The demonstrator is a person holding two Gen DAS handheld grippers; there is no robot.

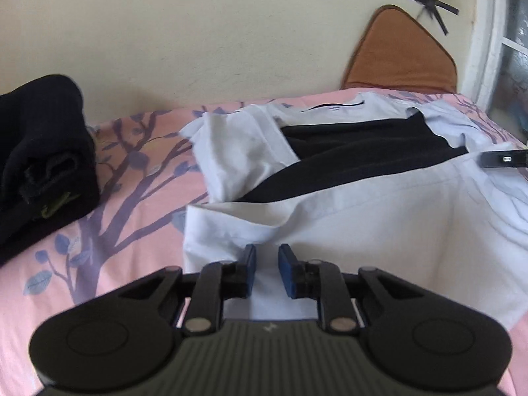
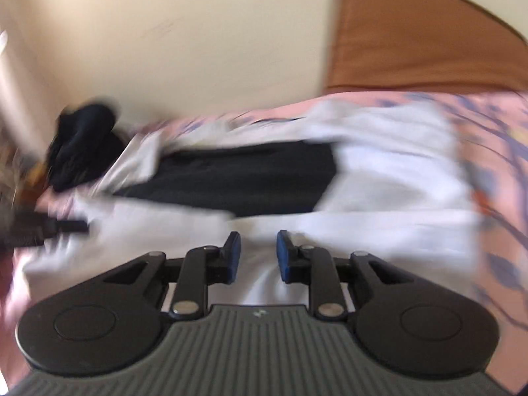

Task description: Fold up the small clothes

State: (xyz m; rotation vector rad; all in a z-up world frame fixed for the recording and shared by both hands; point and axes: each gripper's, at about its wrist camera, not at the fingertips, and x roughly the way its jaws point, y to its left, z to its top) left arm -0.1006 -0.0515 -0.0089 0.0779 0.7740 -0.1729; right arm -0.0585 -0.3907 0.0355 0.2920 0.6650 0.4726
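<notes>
A white garment (image 1: 379, 214) with a black panel (image 1: 346, 151) lies spread on the pink bedsheet (image 1: 132, 198), its near part folded over and a sleeve turned in at the left. My left gripper (image 1: 267, 254) hovers over its near left edge with a narrow gap between the blue pads, through which white cloth shows. In the blurred right wrist view, my right gripper (image 2: 259, 242) stands over the near edge of the same garment (image 2: 396, 165), jaws apart with only flat cloth below. Its black finger (image 1: 501, 158) shows at the right edge of the left wrist view.
A pile of folded black clothes (image 1: 43, 165) sits on the bed at the left, close to the wall. A brown cushion (image 1: 402, 52) leans on the wall behind the garment. A window frame (image 1: 485, 49) bounds the right side.
</notes>
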